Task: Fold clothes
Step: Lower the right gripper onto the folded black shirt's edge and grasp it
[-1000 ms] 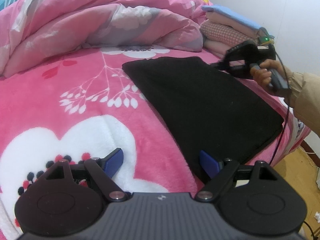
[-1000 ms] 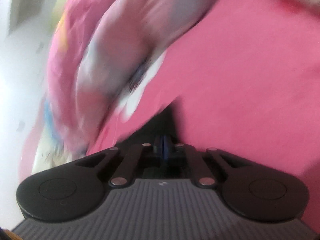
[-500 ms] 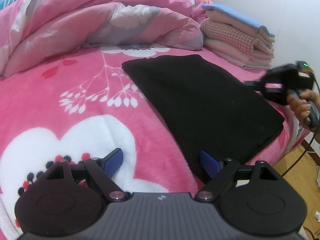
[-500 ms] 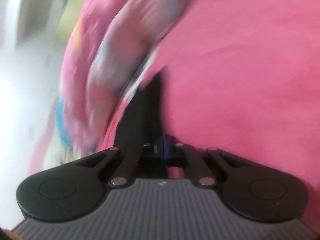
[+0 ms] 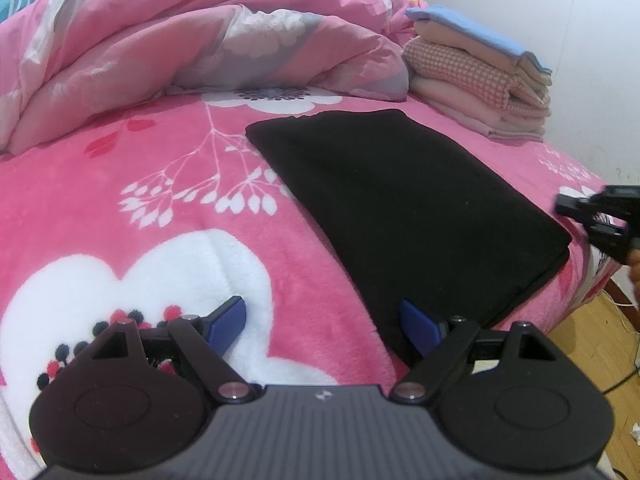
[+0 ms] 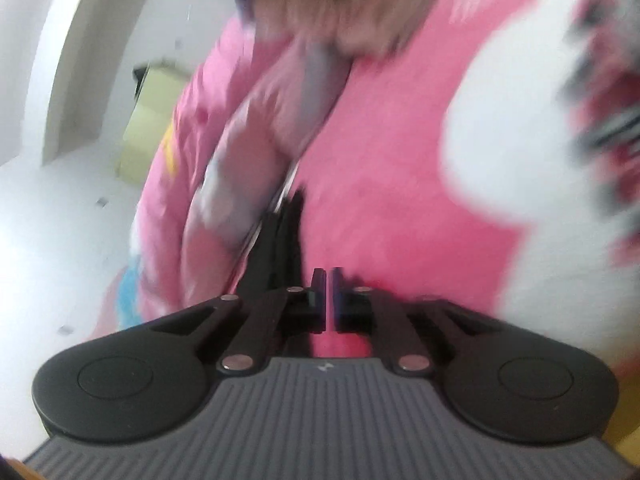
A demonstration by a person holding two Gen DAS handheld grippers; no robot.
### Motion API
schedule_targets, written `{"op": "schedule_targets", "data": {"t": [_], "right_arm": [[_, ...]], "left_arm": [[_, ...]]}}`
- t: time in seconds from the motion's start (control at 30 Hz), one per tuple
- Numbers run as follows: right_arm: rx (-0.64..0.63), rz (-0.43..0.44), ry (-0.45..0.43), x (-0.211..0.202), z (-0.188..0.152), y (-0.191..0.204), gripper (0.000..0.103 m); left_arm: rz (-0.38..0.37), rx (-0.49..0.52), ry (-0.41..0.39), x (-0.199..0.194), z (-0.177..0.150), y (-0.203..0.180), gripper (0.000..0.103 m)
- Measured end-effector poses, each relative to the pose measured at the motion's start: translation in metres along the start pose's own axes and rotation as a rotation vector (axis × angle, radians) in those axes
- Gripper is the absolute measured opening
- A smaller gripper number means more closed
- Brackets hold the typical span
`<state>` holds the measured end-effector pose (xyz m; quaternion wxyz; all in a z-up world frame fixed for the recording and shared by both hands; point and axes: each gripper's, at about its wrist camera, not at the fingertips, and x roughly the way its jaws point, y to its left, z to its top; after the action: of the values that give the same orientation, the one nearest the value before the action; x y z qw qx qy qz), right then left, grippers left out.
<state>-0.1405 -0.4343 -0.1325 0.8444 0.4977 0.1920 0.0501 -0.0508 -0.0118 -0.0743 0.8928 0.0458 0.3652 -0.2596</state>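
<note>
A black garment (image 5: 400, 200) lies folded into a flat rectangle on the pink bed blanket (image 5: 140, 168). My left gripper (image 5: 324, 322) is open and empty, low over the blanket at the garment's near left corner. Its right finger (image 5: 420, 326) is at the garment's edge. My right gripper (image 6: 327, 300) is nearly shut with a thin gap and holds nothing. It also shows in the left wrist view (image 5: 596, 220), off the garment's right edge. The right wrist view is blurred; the garment (image 6: 280, 240) shows there edge-on.
A bunched pink quilt (image 5: 200, 48) lies across the back of the bed. A stack of folded clothes (image 5: 480, 76) sits at the back right by the white wall. The bed's right edge drops to a wooden floor (image 5: 592, 344) with cables.
My right gripper has pulled away from the garment's far right corner, moving right and toward the near bed edge. Its jaws have parted slightly. My left gripper has stayed still.
</note>
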Motion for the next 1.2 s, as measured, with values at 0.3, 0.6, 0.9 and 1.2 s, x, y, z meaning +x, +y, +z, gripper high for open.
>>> {"op": "schedule_targets", "data": {"t": [0.3,0.6,0.9,1.2], "right_arm": [[-0.223,0.175,0.380,0.050,-0.076,0.061,0.005],[-0.369,0.214,0.450,0.032,-0.071,0.088,0.007],[-0.427,0.115,0.644,0.051,-0.096,0.079,0.011],[-0.335,0.207,0.320,0.036,-0.023,0.108,0.027]], "left_arm": [[0.016,0.012,0.007,0.000,0.001,-0.002,0.087],[0.015,0.007,0.009,0.001,0.001,-0.001,0.087],[0.007,-0.057,0.001,-0.015,0.005,0.005,0.088],[0.043,-0.072,0.002,-0.004,0.075,-0.011,0.089]]}}
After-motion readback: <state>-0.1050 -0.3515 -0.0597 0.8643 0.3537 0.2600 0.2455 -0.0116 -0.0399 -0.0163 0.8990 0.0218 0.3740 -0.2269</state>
